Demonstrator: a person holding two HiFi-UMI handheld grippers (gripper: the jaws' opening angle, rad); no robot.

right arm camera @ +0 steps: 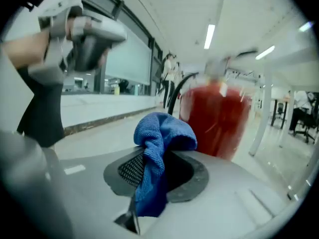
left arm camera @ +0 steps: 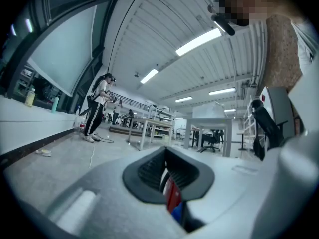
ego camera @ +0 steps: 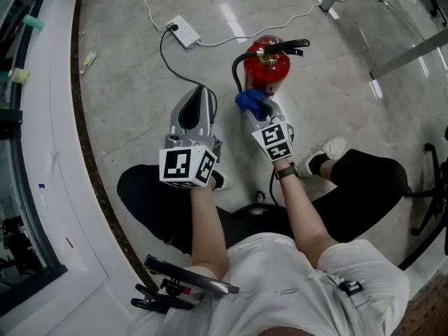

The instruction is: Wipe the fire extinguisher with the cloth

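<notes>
Blue microfibre cloth (ego camera: 250, 101) is pinched by R. tool (ego camera: 257, 110) just beside red cylindrical fire extinguisher (ego camera: 267, 66), upright on grey floor (ego camera: 140, 82); L. tool (ego camera: 199, 93) is pressed together, empty.

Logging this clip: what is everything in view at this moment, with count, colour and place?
fire extinguisher: one, red with black hose and handle, upright on the floor ahead
cloth: one, blue, bunched, close to the fire extinguisher
power strip: one, white, on the floor beyond the left gripper, cables plugged in
table legs: two visible, grey, top right
chair base: one, black, right edge
shoe: one visible, white, on the person's right foot
left gripper: one, grey, jaws together, nothing held
right gripper: one, grey, jaws shut on the cloth
</notes>
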